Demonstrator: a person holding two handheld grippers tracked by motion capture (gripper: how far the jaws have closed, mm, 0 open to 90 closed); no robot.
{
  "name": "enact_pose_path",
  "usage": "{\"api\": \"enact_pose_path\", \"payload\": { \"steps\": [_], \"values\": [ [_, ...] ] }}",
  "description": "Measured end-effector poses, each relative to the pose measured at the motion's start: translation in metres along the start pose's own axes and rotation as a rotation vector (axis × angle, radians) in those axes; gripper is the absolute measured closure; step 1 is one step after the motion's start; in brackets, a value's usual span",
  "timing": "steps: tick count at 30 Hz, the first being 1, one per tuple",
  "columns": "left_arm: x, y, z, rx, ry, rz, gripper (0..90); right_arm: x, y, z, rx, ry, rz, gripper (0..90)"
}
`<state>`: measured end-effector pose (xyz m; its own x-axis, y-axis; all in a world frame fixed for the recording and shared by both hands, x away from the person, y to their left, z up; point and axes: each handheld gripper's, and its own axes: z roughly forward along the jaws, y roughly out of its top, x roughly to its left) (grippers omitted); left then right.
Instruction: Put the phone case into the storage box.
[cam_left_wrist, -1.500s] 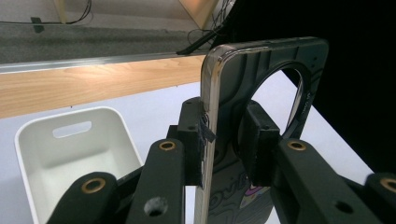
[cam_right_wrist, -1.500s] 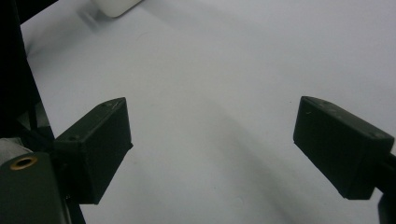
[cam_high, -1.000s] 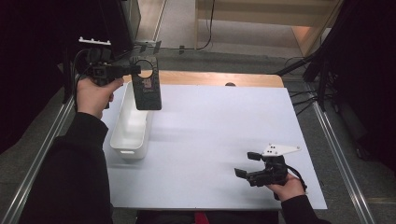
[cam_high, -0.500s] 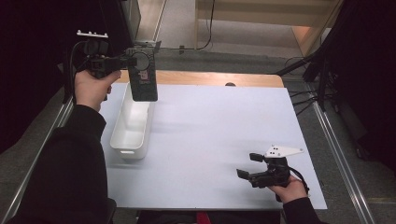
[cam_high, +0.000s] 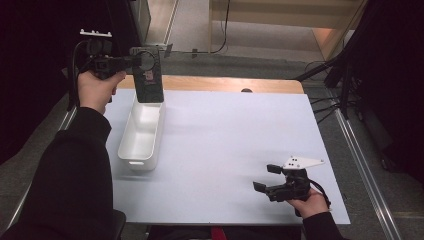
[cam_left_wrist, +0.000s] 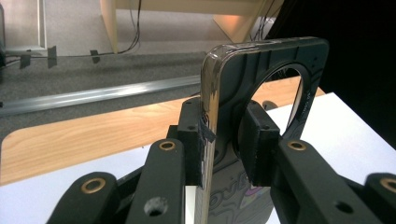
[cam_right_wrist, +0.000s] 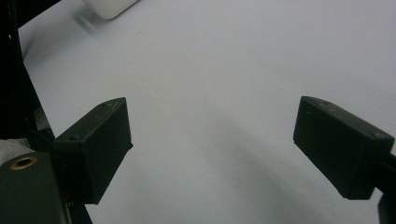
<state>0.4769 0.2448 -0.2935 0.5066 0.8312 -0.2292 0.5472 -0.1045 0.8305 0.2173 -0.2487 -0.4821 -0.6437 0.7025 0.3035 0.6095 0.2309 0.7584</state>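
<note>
White tabletop: left gripper has lifted the clamped phone case higher above the far-left tray; right gripper rests agape, empty

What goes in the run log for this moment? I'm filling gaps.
left gripper: shut on phone case, held above white bin | right gripper: open, near table | bin: looks empty

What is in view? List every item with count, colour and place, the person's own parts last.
Phone case: one, dark with a round cutout, held up above the bin's far end.
Bin: one, white, table's left side.
Table: one, white top, wooden far edge.
Left gripper: one, black, raised at far left, jaws shut on the phone case.
Right gripper: one, black, near right corner, jaws open, nothing between them.
Hands: two, dark sleeves.
</note>
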Motion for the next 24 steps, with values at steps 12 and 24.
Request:
{"api": "enact_pose_path", "payload": {
  "steps": [12, 24],
  "values": [
    [0.013, -0.003, 0.010, 0.013, 0.046, -0.003, 71.9, 0.000, 0.001, -0.001, -0.007, 0.002, 0.002, 10.4],
    [0.024, -0.005, 0.021, -0.002, 0.062, 0.007, 72.0, 0.001, 0.002, 0.000, -0.006, 0.013, 0.001, 10.5]
  ]
}}
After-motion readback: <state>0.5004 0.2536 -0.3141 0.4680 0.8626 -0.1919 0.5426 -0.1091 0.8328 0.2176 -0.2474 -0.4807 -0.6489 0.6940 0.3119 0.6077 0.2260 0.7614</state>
